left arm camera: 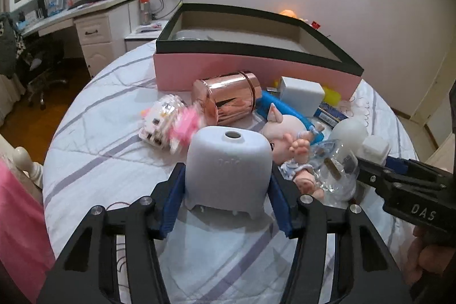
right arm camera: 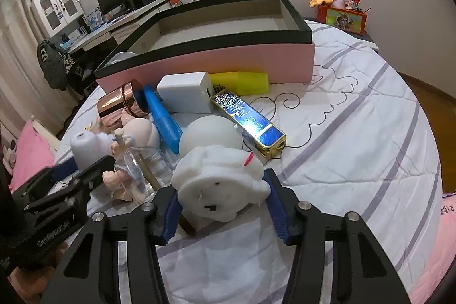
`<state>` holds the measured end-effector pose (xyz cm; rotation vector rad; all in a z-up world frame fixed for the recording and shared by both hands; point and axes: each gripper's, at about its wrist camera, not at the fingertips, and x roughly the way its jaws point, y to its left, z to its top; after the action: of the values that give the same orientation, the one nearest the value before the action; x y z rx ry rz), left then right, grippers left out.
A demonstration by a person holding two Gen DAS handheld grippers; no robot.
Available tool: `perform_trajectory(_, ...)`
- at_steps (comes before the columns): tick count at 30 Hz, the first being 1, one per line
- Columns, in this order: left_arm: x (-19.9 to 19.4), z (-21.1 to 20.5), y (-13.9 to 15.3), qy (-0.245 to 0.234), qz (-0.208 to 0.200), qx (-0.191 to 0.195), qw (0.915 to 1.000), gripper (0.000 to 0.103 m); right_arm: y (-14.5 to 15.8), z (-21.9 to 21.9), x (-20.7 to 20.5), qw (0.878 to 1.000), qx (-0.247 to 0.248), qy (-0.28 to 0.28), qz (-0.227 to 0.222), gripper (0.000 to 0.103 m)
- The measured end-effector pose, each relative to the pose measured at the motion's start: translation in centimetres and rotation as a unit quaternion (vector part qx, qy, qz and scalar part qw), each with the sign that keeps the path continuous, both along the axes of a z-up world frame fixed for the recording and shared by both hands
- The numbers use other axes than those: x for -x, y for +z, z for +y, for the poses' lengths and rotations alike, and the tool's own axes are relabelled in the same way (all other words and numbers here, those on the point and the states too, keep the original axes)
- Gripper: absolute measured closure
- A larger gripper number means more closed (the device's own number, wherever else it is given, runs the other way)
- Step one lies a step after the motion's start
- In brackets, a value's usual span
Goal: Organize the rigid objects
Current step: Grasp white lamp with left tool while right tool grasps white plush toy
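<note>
My left gripper (left arm camera: 226, 184) is shut on a grey-white domed device (left arm camera: 228, 161) with a hole on top, standing on the bed; it also shows in the right wrist view (right arm camera: 85, 147). My right gripper (right arm camera: 221, 190) is shut on a white rabbit-shaped lamp (right arm camera: 219, 178), seen from its underside; it also shows in the left wrist view (left arm camera: 373, 147). A pink box with a black rim (left arm camera: 256, 67) (right arm camera: 216, 59) stands open beyond the pile.
A rose-gold canister (left arm camera: 228, 99), a white block (right arm camera: 185, 93), a blue tube (right arm camera: 164, 116), a yellow block (right arm camera: 242, 81), a blue-gold box (right arm camera: 250, 124), a baby doll (left arm camera: 285, 138), a clear bottle (right arm camera: 136, 170) and a pink-white block toy (left arm camera: 168, 121) lie on the striped bedsheet (right arm camera: 356, 147).
</note>
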<state>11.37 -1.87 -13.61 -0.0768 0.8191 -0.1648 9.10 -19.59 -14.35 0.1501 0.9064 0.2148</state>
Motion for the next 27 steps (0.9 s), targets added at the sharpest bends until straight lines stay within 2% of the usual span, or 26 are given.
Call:
perform_trajectory(14, 2.7, 2.4, 2.3, 0.007, -0.023, 0.013, 0.9996, 0.049, 2.6, -0.7, 1.4, 0.999, -0.005, 0.0, -0.032, 0.049)
perform_trajectory(27, 3.2, 2.6, 4.6, -0.002, -0.048, 0.02, 0.9987, 0.05, 4.5, -0.4, 1.8, 0.999, -0.002, 0.01, -0.052, 0.049)
